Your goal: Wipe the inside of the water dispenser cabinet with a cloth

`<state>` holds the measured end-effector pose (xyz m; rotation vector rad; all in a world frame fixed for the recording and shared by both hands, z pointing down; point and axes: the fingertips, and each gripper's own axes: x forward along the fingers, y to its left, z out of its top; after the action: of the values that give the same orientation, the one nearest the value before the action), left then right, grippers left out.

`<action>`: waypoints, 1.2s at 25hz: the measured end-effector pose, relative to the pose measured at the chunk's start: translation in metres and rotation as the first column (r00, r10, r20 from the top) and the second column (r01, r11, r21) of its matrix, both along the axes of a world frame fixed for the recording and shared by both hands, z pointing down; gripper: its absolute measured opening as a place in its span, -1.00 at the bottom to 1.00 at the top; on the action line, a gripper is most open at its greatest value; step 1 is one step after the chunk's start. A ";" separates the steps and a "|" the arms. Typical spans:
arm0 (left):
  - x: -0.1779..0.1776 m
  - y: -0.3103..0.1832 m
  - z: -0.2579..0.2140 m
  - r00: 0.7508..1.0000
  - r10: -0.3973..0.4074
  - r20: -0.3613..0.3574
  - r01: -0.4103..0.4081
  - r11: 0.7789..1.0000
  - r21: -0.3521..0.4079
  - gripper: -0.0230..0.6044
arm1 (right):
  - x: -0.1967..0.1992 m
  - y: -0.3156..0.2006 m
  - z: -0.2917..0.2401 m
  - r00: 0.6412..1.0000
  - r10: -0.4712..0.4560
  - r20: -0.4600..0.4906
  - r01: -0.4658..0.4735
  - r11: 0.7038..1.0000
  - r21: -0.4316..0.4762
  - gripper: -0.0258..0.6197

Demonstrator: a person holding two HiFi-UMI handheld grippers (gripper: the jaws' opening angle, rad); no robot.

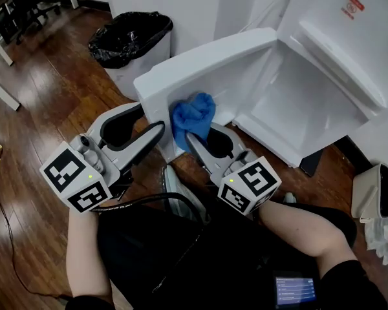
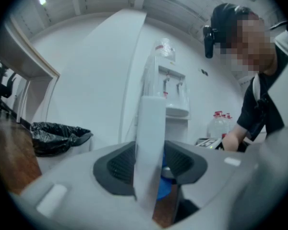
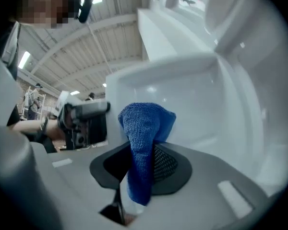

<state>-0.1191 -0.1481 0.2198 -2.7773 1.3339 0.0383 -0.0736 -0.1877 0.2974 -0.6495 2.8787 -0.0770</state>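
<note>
Left gripper (image 1: 152, 117) jaws clamped on the edge of the open white cabinet door (image 1: 207, 60), right gripper (image 1: 199, 134) jaws pinching a blue cloth (image 1: 194, 112) just beside the door's inner face.

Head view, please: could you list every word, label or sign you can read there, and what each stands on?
No text is legible.
Red label on the water dispenser: too small to read.
Screen at the bottom edge: lit, but too small to read.
Marker cubes: black-and-white patterns, no words.
</note>
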 end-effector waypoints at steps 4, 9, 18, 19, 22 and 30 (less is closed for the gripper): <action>-0.023 0.019 -0.039 0.988 0.022 -0.155 0.001 0.989 0.145 -0.32 | 0.020 0.043 -0.117 0.986 0.006 0.165 -0.049 0.965 0.256 -0.61; -0.061 0.025 -0.062 0.935 -0.031 -0.353 0.104 0.976 0.191 -0.41 | -0.004 0.070 -0.126 0.997 0.009 0.075 -0.036 0.930 0.367 -0.61; -0.064 0.012 -0.051 0.948 -0.132 -0.291 0.177 0.975 0.135 -0.46 | -0.075 0.017 0.080 0.878 0.066 -0.474 0.026 0.982 0.186 -0.61; -0.065 0.011 -0.051 0.948 -0.146 -0.283 0.190 0.972 0.135 -0.48 | -0.078 0.010 0.097 0.864 0.055 -0.501 0.020 0.990 0.143 -0.61; -0.072 0.012 -0.053 0.936 -0.169 -0.308 0.220 0.966 0.138 -0.50 | -0.089 -0.002 0.127 0.865 0.007 -0.502 0.007 1.000 0.028 -0.61; -0.072 0.011 -0.051 0.936 -0.144 -0.322 0.196 0.971 0.136 -0.53 | -0.074 -0.046 0.162 0.868 0.084 -0.489 -0.108 0.994 -0.022 -0.61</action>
<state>-0.1912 -0.1372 0.1683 -2.5814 1.5522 0.5737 -0.1481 -0.2334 0.4590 -0.9400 3.3265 0.0395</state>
